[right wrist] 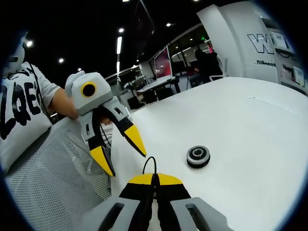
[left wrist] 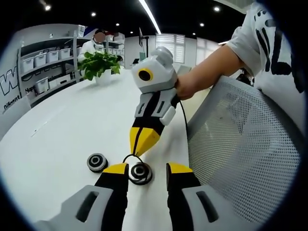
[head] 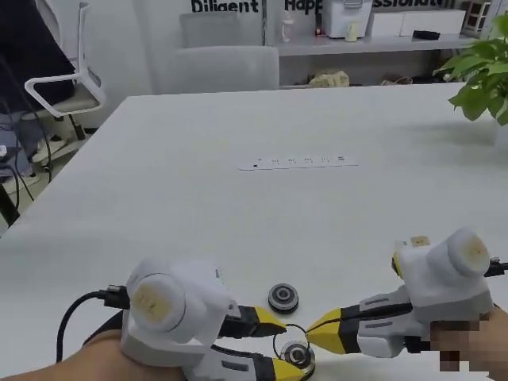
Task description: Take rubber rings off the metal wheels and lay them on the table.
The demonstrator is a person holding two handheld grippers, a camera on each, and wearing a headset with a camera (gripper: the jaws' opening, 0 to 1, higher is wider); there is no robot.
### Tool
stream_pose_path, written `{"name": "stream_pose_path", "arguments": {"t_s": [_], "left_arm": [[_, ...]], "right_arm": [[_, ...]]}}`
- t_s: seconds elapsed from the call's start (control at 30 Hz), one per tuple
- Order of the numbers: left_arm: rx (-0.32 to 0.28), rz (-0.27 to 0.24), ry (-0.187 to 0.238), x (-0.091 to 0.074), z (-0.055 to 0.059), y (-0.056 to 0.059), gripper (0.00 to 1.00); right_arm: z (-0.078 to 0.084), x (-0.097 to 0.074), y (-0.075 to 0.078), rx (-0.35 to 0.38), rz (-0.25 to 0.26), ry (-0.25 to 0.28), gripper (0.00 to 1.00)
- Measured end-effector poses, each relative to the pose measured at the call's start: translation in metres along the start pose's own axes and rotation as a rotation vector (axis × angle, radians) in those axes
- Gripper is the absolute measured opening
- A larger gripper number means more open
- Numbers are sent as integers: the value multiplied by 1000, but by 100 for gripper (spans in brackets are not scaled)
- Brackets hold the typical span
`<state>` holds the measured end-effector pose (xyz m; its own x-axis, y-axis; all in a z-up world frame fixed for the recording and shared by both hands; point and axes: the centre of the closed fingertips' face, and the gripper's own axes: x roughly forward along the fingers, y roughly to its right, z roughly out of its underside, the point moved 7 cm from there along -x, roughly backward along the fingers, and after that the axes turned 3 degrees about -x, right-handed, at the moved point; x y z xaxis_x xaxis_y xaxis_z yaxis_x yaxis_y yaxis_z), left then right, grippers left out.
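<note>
A metal wheel (head: pixel 296 355) lies on the white table (head: pixel 238 222) near its front edge, between the spread jaws of my left gripper (head: pixel 284 344); in the left gripper view the wheel (left wrist: pixel 140 173) rests against the left jaw. My right gripper (head: pixel 315 329) is shut on a thin black rubber ring (head: pixel 275 340) that loops from its tips toward that wheel, and its own view shows the loop (right wrist: pixel 146 166) above its closed jaws (right wrist: pixel 155 180). A second wheel (head: pixel 283 297) with its dark ring on lies just beyond.
A white power strip (head: pixel 300 163) lies mid-table. A potted plant (head: pixel 480 75) stands at the far right edge. White chairs (head: pixel 59 87) stand behind and to the left. A grey mesh chair back (left wrist: pixel 240 144) is close by the front edge.
</note>
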<state>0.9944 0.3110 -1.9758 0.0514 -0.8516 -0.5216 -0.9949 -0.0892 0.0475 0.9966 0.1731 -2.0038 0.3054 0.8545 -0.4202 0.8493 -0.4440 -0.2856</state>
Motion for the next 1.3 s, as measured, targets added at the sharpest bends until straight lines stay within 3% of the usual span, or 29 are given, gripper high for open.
{"name": "stream_pose_path", "arguments": {"t_s": [0.47,1.03,1.3], "left_arm": [[-39,-65,65,-35,-7,-3,42],[-98,-157,84,-65,10,-11,63],[-127,-190,84,-72,20,-13,71]], "right_arm": [[-15,-1,-3,-15,-5,21,0],[-30,15,-5,-25,-33,24,0],[-30,27,-4,-26,-41,13,0]]}}
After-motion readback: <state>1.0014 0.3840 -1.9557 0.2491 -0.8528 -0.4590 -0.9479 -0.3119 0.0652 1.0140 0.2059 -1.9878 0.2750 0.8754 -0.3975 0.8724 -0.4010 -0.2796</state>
